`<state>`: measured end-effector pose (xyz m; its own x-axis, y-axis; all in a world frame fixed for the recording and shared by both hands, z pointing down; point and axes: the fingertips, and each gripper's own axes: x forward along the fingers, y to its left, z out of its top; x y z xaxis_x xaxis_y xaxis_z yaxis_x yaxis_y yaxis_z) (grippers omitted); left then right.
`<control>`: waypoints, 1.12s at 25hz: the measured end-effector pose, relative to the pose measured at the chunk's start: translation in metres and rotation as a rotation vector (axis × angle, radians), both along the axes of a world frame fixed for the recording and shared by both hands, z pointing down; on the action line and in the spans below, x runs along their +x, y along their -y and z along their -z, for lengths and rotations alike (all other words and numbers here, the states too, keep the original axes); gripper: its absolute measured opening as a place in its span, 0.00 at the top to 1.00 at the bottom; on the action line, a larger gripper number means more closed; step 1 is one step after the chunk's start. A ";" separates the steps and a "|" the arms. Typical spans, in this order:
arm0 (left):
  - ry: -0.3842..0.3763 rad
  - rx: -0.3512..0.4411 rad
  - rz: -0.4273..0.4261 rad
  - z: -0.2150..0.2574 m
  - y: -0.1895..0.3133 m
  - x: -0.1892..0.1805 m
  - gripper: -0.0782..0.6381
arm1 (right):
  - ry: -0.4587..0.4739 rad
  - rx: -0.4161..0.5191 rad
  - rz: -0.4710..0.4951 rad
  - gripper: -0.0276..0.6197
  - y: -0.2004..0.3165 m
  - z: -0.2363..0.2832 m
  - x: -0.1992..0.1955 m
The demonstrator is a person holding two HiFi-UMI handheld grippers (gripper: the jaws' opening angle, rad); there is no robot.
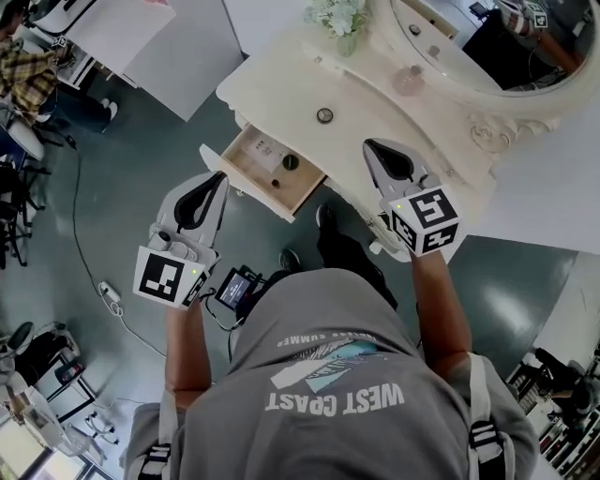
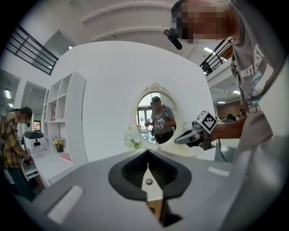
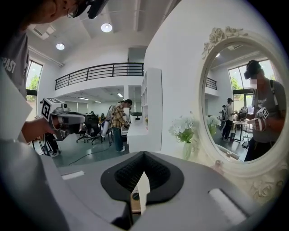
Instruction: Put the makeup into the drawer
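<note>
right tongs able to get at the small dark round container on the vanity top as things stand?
Probably yes. The small dark round container sits alone on the cream vanity top, and nothing stands between it and the right tongs. They are shut, so they would need opening first.

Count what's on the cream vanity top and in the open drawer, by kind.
Small round dark containers: 2, one on the cream vanity top, one in the open wooden drawer
Pale pink bottles: 1
Vases of white flowers: 1
Total: 4, not counting the pale small items in the drawer, which are too small to tell apart.
</note>
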<state>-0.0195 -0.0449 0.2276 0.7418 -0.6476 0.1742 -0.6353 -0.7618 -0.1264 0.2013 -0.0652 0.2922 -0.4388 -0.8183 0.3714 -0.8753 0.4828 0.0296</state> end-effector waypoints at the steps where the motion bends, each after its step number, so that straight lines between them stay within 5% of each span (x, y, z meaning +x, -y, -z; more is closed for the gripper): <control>1: 0.002 -0.007 0.014 -0.003 0.006 -0.001 0.89 | -0.004 -0.014 0.013 0.95 0.010 -0.007 0.000; 15: 0.026 -0.174 0.175 -0.075 0.066 -0.015 0.89 | -0.065 -0.229 0.119 0.90 0.141 -0.148 -0.004; 28: 0.039 -0.279 0.238 -0.135 0.083 -0.019 0.89 | -0.166 -0.411 0.151 0.73 0.196 -0.278 0.003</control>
<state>-0.0380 -0.1279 0.3629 0.5650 -0.7249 0.3941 -0.7979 -0.6016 0.0376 0.2041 -0.2611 0.5697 -0.4487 -0.5203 0.7266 -0.7940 0.6053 -0.0568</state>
